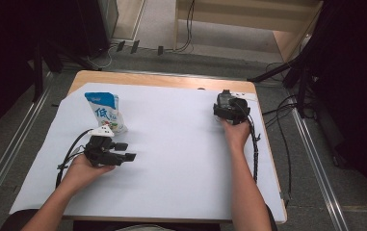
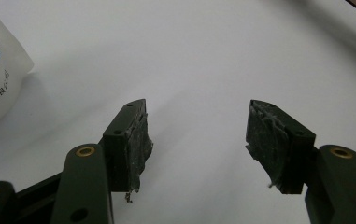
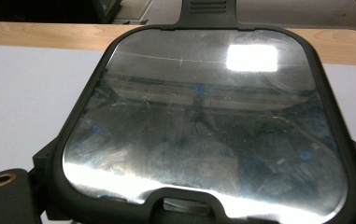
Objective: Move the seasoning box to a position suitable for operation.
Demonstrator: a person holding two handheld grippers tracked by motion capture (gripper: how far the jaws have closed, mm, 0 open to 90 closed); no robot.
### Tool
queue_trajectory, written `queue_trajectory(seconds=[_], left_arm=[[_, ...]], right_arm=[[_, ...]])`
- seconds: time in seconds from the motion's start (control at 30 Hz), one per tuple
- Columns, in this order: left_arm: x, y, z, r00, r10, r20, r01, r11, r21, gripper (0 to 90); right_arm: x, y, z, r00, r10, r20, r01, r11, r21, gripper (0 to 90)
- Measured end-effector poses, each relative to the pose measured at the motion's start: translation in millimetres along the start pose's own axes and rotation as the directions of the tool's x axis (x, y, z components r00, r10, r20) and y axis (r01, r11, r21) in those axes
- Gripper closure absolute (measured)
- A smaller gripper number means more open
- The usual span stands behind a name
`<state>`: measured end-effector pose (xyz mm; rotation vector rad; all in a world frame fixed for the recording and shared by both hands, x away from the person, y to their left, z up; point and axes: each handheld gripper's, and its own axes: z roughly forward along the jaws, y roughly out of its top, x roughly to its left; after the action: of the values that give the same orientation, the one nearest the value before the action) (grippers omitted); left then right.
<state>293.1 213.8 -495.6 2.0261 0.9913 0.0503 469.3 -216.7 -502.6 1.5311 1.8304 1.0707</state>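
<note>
High view: pouch (image 1: 106, 111) near paper's (image 1: 171, 159) left edge, open middle.

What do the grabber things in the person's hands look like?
Both are black. The left gripper has two chunky jaws with scuffed grey pads, brass-coloured rivets, a grey three-cornered plate on top and a black cable. The right gripper trails a ribbed black cable. The forearms are sleeveless.
</note>
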Motion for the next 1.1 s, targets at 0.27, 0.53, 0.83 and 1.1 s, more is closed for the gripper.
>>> queue_trajectory(seconds=[0.27,0.53,0.83,1.1], left_arm=[[1.3,0.4,0.5,1.0000,0.002,-0.001,-0.002,1.0000,-0.003,39.4],[3.3,1.3,0.3,1.0000,-0.007,-0.004,0.007,1.0000,-0.004,39.4],[5.0,2.3,0.0,0.9999,-0.012,-0.001,0.012,0.9999,-0.003,39.6],[4.6,5.6,2.4,0.9999,-0.013,0.008,0.013,0.9999,-0.005,39.9]], right_arm=[[-0.2,1.0,-2.8,0.9997,-0.023,0.005,0.023,1.000,0.005,12.5],[-1.3,2.5,-8.3,0.9990,-0.039,0.020,0.039,0.999,0.003,15.6],[3.4,6.0,-15.2,0.9984,-0.056,0.012,0.056,0.998,0.010,16.1],[14.9,8.8,-34.5,0.9973,-0.070,-0.022,0.070,0.998,-0.008,16.1]])
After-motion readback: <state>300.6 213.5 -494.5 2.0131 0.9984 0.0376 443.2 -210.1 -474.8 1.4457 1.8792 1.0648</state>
